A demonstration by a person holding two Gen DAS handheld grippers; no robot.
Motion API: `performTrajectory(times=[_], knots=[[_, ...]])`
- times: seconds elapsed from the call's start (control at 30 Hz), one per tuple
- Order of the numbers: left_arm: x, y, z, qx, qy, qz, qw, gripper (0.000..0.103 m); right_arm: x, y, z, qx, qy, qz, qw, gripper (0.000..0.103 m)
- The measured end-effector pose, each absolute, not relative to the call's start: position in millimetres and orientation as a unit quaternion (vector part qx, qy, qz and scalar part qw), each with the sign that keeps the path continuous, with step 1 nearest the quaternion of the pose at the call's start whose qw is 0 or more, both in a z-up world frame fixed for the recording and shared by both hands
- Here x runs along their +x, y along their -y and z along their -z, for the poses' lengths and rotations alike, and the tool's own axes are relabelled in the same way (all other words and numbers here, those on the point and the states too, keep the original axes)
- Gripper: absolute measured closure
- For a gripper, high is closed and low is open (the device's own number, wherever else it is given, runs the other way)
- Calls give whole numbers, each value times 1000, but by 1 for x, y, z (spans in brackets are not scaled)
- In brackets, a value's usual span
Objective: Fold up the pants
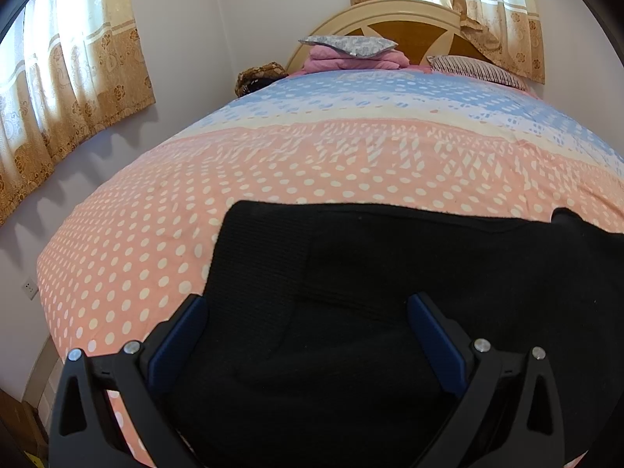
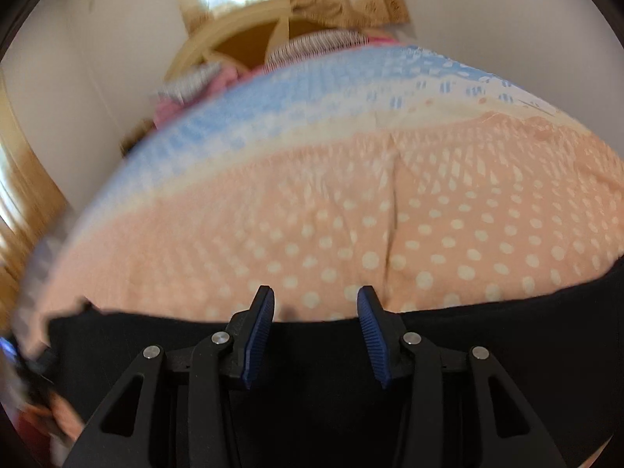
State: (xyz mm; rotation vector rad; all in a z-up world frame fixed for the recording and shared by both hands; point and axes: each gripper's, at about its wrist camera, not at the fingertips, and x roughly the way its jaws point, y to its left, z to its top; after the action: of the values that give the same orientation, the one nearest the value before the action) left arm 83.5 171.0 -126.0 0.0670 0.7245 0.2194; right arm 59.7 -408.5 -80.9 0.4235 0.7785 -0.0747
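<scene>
Black pants (image 1: 390,273) lie flat on the bed (image 1: 273,163), on its pink dotted end, well away from the headboard (image 1: 409,19). Left tool (image 1: 308,308) is over the pants, spread wide, nothing between its blue pads (image 1: 436,339). Right tool (image 2: 316,300) is at the pants' (image 2: 507,351) far edge, tips over the pink cover (image 2: 351,214), moderately parted, gripping nothing. Right view is motion-blurred. Pillows (image 1: 351,45) are stacked against the headboard.
</scene>
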Motion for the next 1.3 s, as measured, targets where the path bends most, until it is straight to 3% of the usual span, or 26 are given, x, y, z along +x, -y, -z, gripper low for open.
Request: performTrajectory(times=[0.1,0.2,0.5,0.67,0.77,0.8,0.83,0.93,1.1,1.3], knots=[[84,-171,126,34,-354,-108,928,0,22,431,46,211,-324,47,921,54],[83,-171,126,34,-351,-109,929,0,-23,474,31,198,-308,114,924,31],[85,-168,125,37,-355,-116,927,0,-92,572,93,273,-382,202,859,31],[79,-162,109,12,-366,-113,924,0,-74,557,96,206,-408,215,863,31],[69,-140,91,14,-347,-76,935,0,-75,553,97,190,-425,201,862,42],[66,-129,84,19,-339,-59,939,0,-73,553,97,190,-428,194,862,63],[63,-118,79,25,-334,-42,941,0,-75,551,96,193,-428,182,864,91],[54,-79,65,43,-322,20,946,0,-71,542,88,173,-432,168,869,91],[39,-25,62,67,-317,108,940,0,-76,538,49,132,-366,182,903,91],[38,8,83,77,-350,154,921,0,-61,549,97,105,-439,195,871,91]])
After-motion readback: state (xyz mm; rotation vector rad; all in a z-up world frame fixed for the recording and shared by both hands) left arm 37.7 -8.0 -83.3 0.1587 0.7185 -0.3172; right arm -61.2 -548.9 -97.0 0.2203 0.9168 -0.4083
